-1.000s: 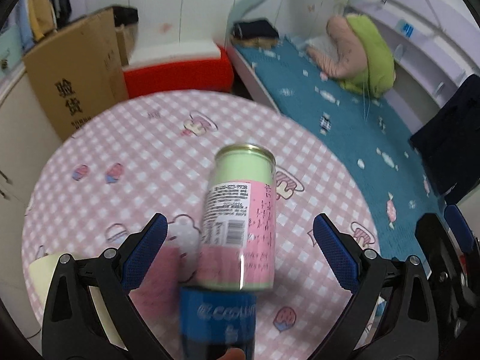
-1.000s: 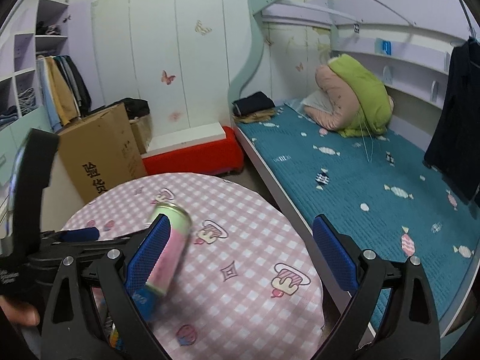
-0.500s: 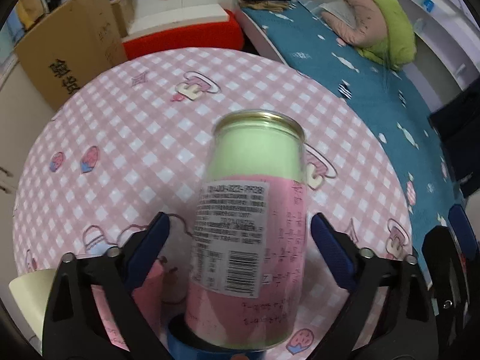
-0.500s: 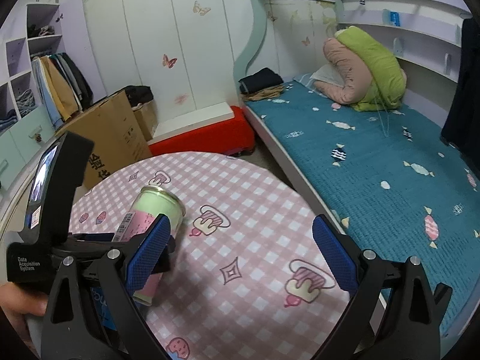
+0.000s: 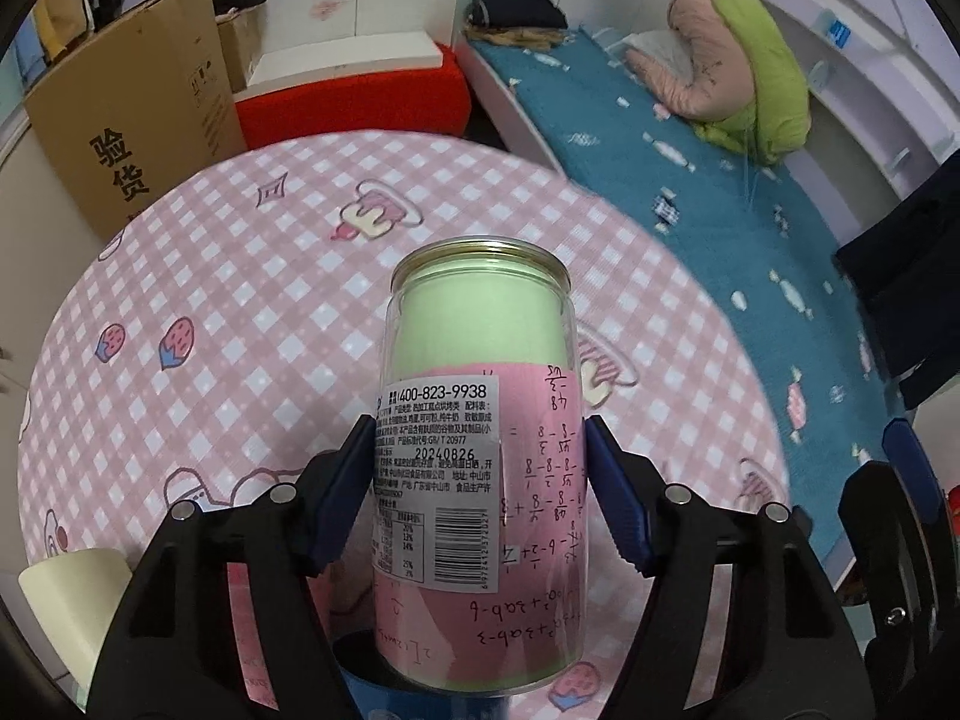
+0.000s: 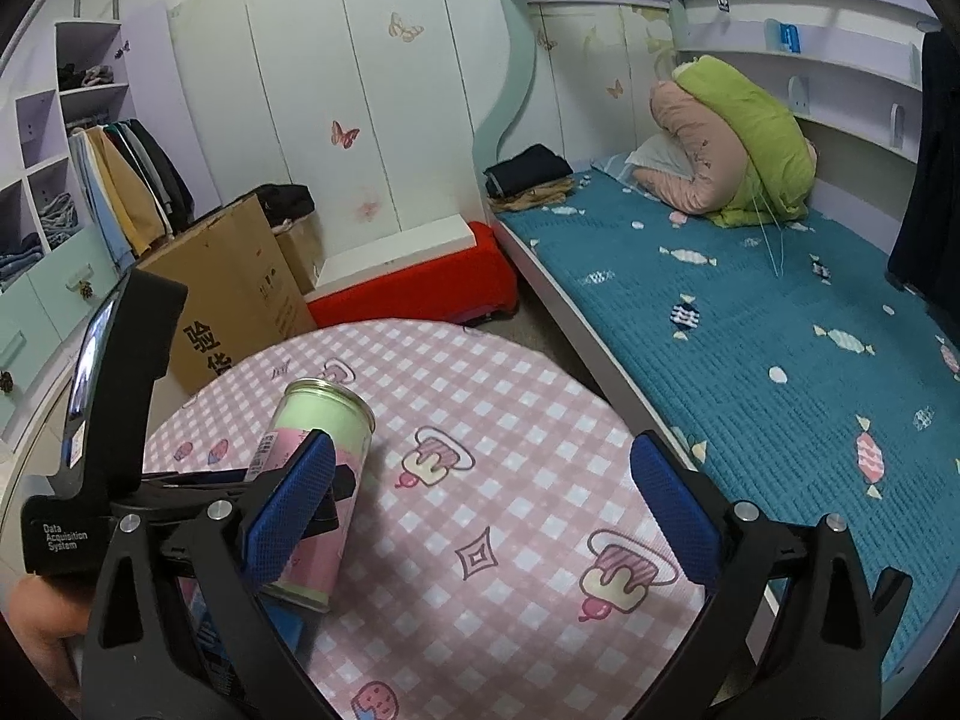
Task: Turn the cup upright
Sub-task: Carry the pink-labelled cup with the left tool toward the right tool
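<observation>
Now the left tongs (image 5: pixel 477 468) are clamping the cup (image 5: pixel 480 450), tilting toward one o'clock. The right tongs (image 6: pixel 480 510) are gaping wide, holding nothing above the table (image 6: pixel 510 420).

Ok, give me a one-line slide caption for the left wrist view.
Left tongs clamp the pink-and-green cup mid-body above the pink checked table, metal rim pointing away from the camera.
</observation>
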Demonstrator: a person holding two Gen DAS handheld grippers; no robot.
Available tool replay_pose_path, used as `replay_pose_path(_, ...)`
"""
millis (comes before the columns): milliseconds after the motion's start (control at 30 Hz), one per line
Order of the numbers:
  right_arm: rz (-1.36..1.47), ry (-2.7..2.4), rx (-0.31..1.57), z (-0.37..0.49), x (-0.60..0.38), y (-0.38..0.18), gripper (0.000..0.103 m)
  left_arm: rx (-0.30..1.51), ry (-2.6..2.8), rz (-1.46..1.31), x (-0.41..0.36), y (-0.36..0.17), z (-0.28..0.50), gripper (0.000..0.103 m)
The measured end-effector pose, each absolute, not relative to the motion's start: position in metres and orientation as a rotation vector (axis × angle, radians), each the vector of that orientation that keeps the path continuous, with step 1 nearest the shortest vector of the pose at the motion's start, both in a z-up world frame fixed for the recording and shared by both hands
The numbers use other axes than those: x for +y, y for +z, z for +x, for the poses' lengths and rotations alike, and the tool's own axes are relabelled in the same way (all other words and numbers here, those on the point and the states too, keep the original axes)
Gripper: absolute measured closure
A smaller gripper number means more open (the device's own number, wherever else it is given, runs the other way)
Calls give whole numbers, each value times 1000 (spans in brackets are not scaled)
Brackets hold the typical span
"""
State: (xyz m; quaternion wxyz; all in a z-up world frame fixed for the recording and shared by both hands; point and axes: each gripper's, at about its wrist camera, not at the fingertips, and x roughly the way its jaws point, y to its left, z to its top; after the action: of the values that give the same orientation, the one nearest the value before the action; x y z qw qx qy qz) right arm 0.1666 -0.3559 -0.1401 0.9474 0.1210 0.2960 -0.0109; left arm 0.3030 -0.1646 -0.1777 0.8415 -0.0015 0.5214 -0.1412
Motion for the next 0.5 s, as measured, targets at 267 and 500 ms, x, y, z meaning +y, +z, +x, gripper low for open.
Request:
replay_pose_path(267,234,-26,535,136,-360,-108,8,1004,-346,-40,-161,-128,273,34)
replay_pose_path(500,212,2,467,91,-351,-73,8,885,-363,-49,-147,-71,216,34)
